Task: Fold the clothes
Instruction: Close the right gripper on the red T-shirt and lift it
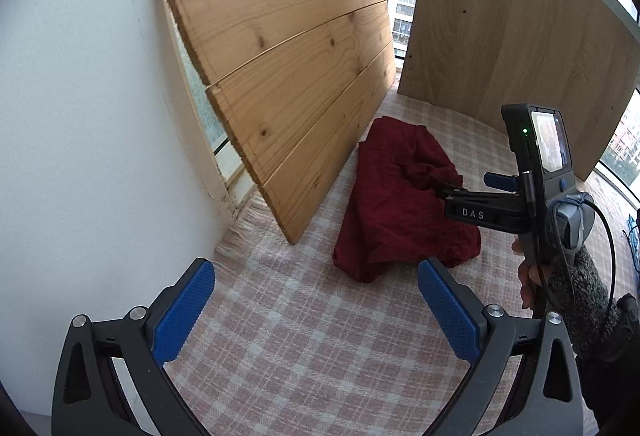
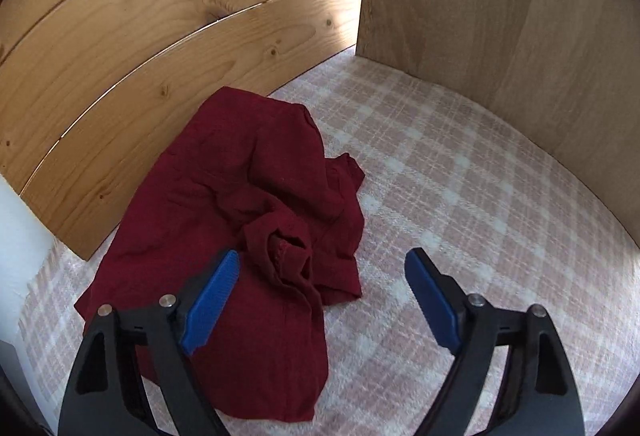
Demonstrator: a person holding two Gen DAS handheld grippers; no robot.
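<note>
A dark red garment (image 1: 400,211) lies crumpled on a pink and white checked blanket (image 1: 304,340); it also shows in the right wrist view (image 2: 248,220). My left gripper (image 1: 316,312) is open and empty, held above the blanket a little short of the garment. My right gripper (image 2: 320,296) is open, hovering over the garment's near right part, with its left pad (image 2: 212,300) above the cloth. In the left wrist view the right gripper's body (image 1: 520,203) reaches over the garment from the right.
A pine plank panel (image 1: 288,75) leans against the white wall (image 1: 80,115) just left of the garment. A light wooden board (image 1: 500,7) stands upright behind the blanket. Windows lie beyond. The blanket (image 2: 460,195) stretches to the right.
</note>
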